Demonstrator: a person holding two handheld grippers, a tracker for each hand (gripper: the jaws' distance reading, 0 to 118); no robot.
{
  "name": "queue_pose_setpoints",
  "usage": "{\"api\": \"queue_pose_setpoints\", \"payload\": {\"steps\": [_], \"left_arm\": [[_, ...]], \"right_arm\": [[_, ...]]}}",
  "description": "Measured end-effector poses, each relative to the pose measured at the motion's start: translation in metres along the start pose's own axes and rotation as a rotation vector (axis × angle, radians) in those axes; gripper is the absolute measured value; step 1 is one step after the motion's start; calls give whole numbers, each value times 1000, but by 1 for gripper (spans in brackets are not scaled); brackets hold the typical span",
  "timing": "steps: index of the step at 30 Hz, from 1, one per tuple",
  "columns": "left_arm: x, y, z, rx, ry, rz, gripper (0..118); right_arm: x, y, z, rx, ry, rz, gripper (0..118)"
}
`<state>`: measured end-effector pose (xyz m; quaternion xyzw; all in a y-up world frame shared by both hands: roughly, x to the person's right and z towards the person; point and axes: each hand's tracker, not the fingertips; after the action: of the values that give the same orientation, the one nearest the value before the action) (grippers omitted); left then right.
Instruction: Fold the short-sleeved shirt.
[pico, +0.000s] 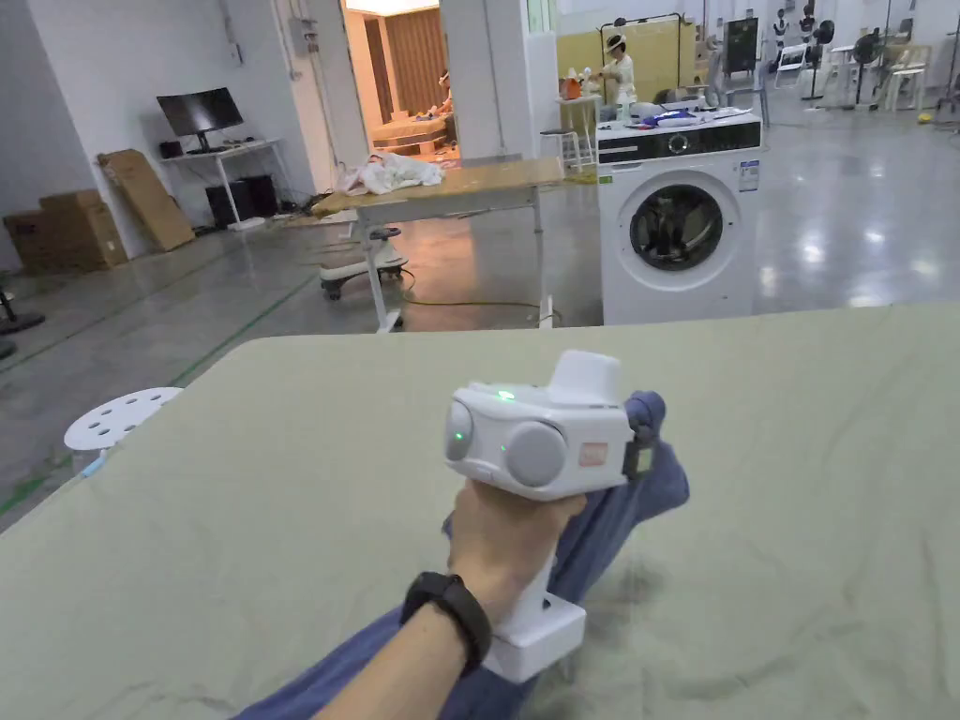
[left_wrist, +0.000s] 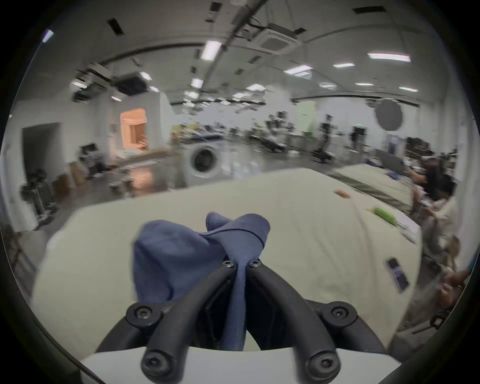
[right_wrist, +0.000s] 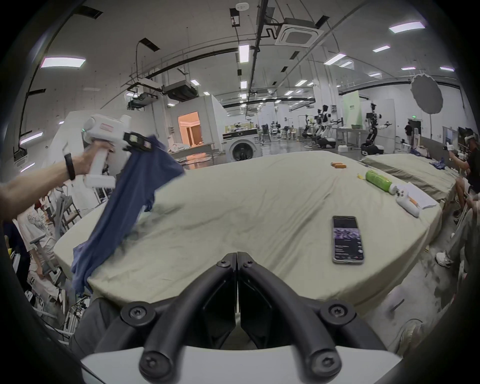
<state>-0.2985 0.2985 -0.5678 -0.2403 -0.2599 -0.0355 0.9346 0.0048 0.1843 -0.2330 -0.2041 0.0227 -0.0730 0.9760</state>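
Note:
A blue short-sleeved shirt (left_wrist: 176, 254) hangs bunched from my left gripper (left_wrist: 241, 263), whose two jaws are shut on a twisted fold of it. In the head view a hand with a black wristband holds that gripper (pico: 645, 441) up over the green-covered table (pico: 797, 422), and the shirt (pico: 647, 492) trails down toward the near edge. From the right gripper view, the shirt (right_wrist: 130, 197) drapes from the left gripper (right_wrist: 140, 141) down over the table's left corner. My right gripper (right_wrist: 237, 259) is shut with nothing in it, low at the table's near edge.
A phone (right_wrist: 347, 239), a green bottle (right_wrist: 378, 179), a white controller (right_wrist: 407, 204) and small orange items (right_wrist: 338, 164) lie on the table's right side. A washing machine (pico: 677, 220) stands beyond the table. A white stool (pico: 117, 417) sits at the left corner. A person (right_wrist: 467, 161) sits at the right.

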Motion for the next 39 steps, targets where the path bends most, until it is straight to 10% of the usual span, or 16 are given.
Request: {"api": "queue_pose_setpoints", "payload": {"steps": [13, 16, 19, 24, 28, 33, 39], "left_arm": [[226, -167, -79, -240, -608, -22, 0], [203, -160, -54, -166, -635, 30, 26], [169, -136, 2, -6, -522, -7, 70], [109, -110, 131, 272, -172, -238, 73], [68, -121, 215, 336, 30, -74, 73], [72, -165, 290, 416, 291, -60, 64], [91, -198, 333, 384, 454, -45, 21]], "right_arm": [[32, -21, 28, -26, -100, -77, 0], [25, -14, 20, -25, -84, -59, 0], [16, 1, 7, -3, -32, -28, 0], [-2, 30, -7, 87, 34, 45, 0], [-17, 48, -17, 168, 36, 155, 0], [-27, 62, -25, 203, 66, 173, 0], [-33, 63, -28, 213, 98, 149, 0]]}}
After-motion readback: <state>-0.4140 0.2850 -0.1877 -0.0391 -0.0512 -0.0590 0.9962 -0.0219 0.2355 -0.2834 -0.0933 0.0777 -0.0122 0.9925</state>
